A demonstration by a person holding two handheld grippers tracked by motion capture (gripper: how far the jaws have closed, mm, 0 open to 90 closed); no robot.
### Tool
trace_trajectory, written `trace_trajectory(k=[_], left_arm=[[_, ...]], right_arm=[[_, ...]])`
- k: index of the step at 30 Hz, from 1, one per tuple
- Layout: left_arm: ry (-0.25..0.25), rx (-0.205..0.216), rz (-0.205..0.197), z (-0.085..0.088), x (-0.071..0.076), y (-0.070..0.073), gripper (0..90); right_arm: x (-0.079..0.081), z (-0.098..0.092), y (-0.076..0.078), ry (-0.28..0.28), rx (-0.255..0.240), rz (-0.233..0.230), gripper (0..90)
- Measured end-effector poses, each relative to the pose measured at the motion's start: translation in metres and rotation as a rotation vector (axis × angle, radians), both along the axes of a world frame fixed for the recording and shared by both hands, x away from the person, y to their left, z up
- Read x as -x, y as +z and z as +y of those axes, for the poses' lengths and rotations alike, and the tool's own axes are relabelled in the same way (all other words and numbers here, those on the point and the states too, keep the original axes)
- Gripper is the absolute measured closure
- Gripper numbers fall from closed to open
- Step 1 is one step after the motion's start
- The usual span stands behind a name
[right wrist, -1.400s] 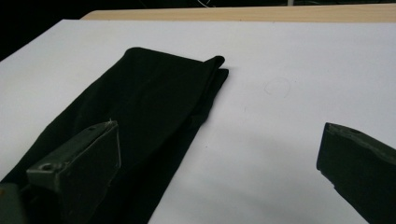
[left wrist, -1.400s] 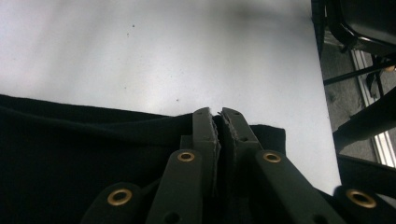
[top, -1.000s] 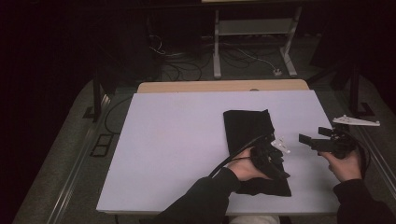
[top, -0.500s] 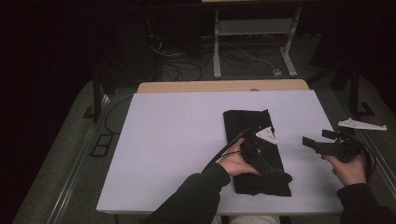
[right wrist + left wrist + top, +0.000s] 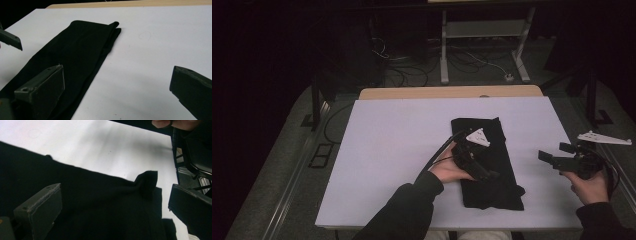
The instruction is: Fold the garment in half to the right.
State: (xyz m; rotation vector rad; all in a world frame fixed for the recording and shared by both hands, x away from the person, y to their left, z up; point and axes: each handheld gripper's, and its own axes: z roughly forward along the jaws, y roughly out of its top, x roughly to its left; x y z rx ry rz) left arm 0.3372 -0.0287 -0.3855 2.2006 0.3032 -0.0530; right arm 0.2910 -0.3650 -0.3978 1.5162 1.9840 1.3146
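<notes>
Left claw [image 5: 482, 167] jaws just opened, over black cloth [image 5: 492, 195], unpinched

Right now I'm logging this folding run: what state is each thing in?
Black cloth: folded into a long strip, flat on the table, one small corner sticking up at its near end.
Left claw: open over the cloth after just opening, nothing pinched between the jaws.
Right claw: open, empty, held off to the cloth's right.
White table: bare around the cloth.
</notes>
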Motion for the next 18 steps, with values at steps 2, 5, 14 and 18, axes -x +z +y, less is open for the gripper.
trace_trajectory(k=[2, 5, 14, 18], left_arm=[[0.012, 0.006, 0.002, 0.005, -0.001, 0.0, 0.0], [0.026, 0.01, -0.004, 0.014, -0.003, 0.001, 0.0], [0.076, 0.011, -0.002, 0.039, -0.007, -0.001, 0.0], [0.092, 0.018, 0.005, 0.049, -0.008, -0.002, 0.0]], right_arm=[[0.001, 0.0, 0.0, 0.003, 0.002, 0.002, 0.0], [0.003, 0.001, 0.0, 0.006, 0.004, 0.001, 0.0], [0.008, 0.003, -0.002, 0.013, 0.008, 0.003, 0.0], [0.01, 0.004, -0.003, 0.019, 0.008, 0.009, 0.0]])
